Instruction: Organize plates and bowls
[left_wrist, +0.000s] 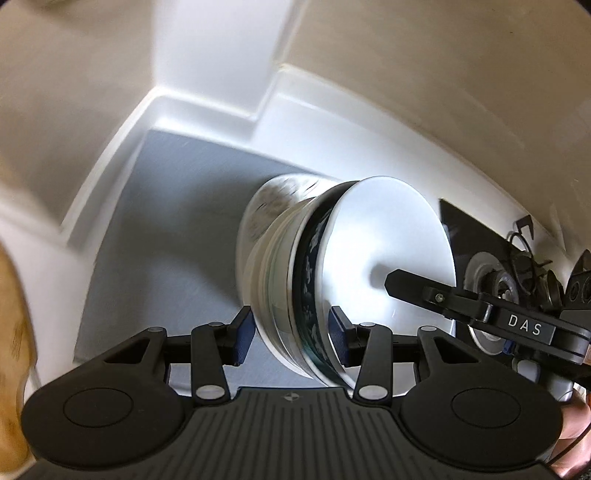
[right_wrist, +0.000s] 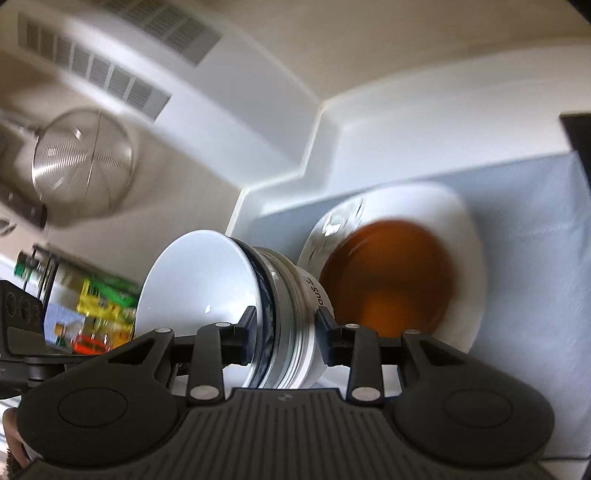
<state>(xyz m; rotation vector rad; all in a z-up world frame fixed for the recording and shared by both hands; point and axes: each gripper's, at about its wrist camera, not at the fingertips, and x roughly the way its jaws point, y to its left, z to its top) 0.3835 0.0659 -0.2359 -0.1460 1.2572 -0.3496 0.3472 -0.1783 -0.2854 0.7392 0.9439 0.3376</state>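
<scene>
A stack of nested bowls (left_wrist: 295, 280), white with a blue-patterned one near the top, is held between both grippers over a grey shelf liner (left_wrist: 166, 206). My left gripper (left_wrist: 291, 336) is shut on the stack's rims from one side. My right gripper (right_wrist: 286, 336) is shut on the same stack (right_wrist: 280, 314) from the other side; its finger (left_wrist: 436, 295) reaches into the top bowl in the left wrist view. Beyond the stack, an amber glass plate (right_wrist: 388, 280) lies on a white plate (right_wrist: 465, 236) on the liner.
White cabinet walls (left_wrist: 207, 74) enclose the shelf. A stove burner (left_wrist: 484, 273) shows at right in the left wrist view. A metal strainer (right_wrist: 81, 170), a vent hood (right_wrist: 110, 74) and colourful packages (right_wrist: 103, 306) show at left in the right wrist view.
</scene>
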